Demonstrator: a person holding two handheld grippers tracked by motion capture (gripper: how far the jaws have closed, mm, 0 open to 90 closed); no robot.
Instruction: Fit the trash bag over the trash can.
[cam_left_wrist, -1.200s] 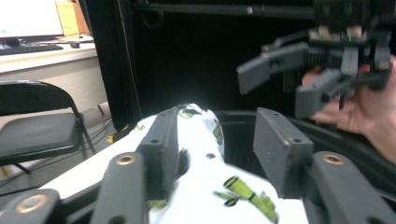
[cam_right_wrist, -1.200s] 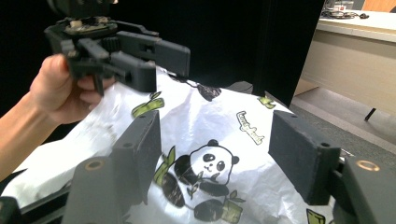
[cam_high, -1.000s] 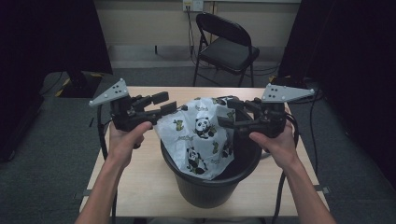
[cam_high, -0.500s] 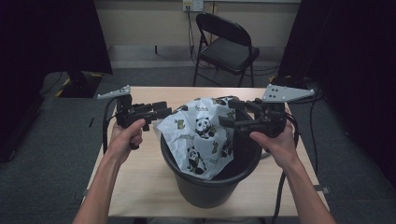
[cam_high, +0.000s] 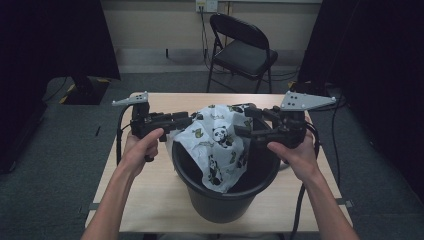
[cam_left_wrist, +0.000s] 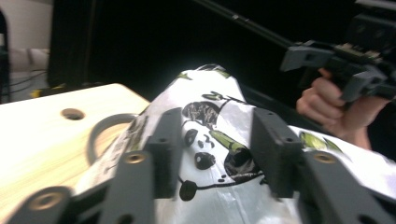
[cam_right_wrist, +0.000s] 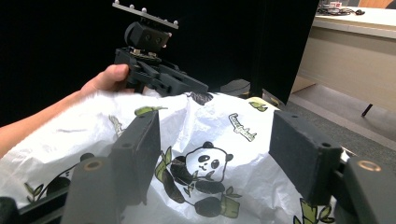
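Observation:
A white plastic bag (cam_high: 220, 145) printed with pandas hangs half in, half out of a black bucket (cam_high: 220, 200) on the wooden table (cam_high: 150, 200). My left gripper (cam_high: 187, 121) lies against the bag's upper left edge. In the left gripper view its jaws (cam_left_wrist: 217, 116) have just been closing and straddle a bulge of the bag (cam_left_wrist: 205, 84), with a gap still between the pads. My right gripper (cam_high: 242, 121) is at the bag's upper right edge. In the right gripper view its jaws (cam_right_wrist: 217, 126) stand wide apart over the bag (cam_right_wrist: 205, 163), not pinching it.
A black folding chair (cam_high: 245, 50) stands behind the table, with dark curtains at both sides. Cables trail from both grippers over the table's edges. The bucket stands near the table's front middle, and bare wood shows at its left.
My left gripper has come down and in toward the bag's left edge, and its grey plate sits lower. The right gripper and the bucket have stayed put.

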